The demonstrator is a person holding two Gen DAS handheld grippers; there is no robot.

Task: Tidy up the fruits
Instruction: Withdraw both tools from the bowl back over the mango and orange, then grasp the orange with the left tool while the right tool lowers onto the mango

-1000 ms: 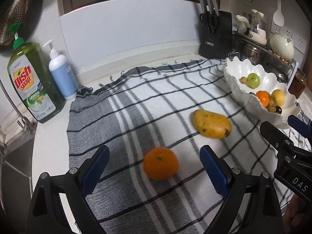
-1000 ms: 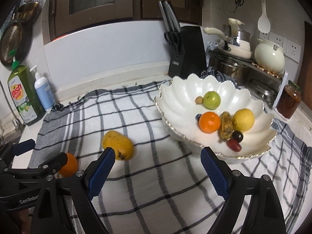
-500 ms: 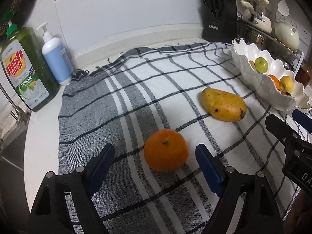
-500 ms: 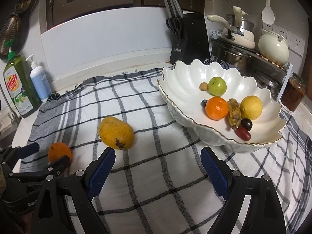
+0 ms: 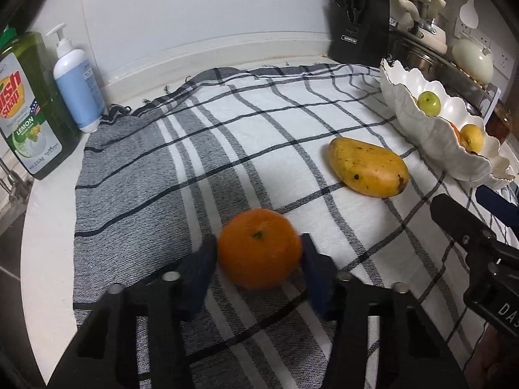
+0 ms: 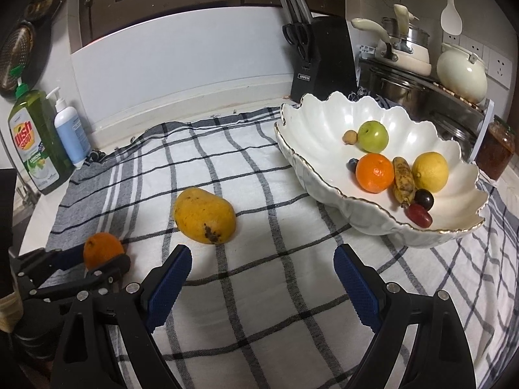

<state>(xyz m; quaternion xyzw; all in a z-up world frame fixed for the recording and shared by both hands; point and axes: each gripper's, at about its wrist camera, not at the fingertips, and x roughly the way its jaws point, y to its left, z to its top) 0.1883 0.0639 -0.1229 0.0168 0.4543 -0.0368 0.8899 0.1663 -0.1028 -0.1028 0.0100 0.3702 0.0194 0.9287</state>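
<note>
Two fruits are outstanding on the checked cloth point(image 5: 259, 123): an orange point(image 5: 259, 249) at lower centre of the left wrist view and a mango point(image 5: 368, 167) to its right. Your left tongs point(image 5: 259, 261) have just been closing, with the orange between them; both blue pads now sit against its sides, so you are gripping it, and it rests on the cloth. Your right tongs point(image 6: 262, 287) stand wide open and empty at the bottom of the right wrist view, over bare cloth, with the mango just beyond their left finger point(image 6: 168, 283).

Risks noted:

1. Grip placement. In the left wrist view the pads appear to meet the orange at or slightly behind its widest line. On a round, smooth skin that could squeeze the fruit forward out of the tongs when you lift.

2. Cloth. It lies loose on the desk with folds at its upper left edge. If the fingertips have pinched fabric under the orange, lifting may drag the cloth and roll the mango.

3. Route to the bowl point(image 6: 324, 123). It sits at the right of both views, its scalloped rim raised above the cloth. A low carry could strike the rim, or the mango lying between.

4. Landing. The bowl already holds an apple, a second orange, a lemon, a banana and small dark fruits. A release from height could scatter them.

5. Clearance. Your right tongs sit along that route, so the two could collide.
</note>
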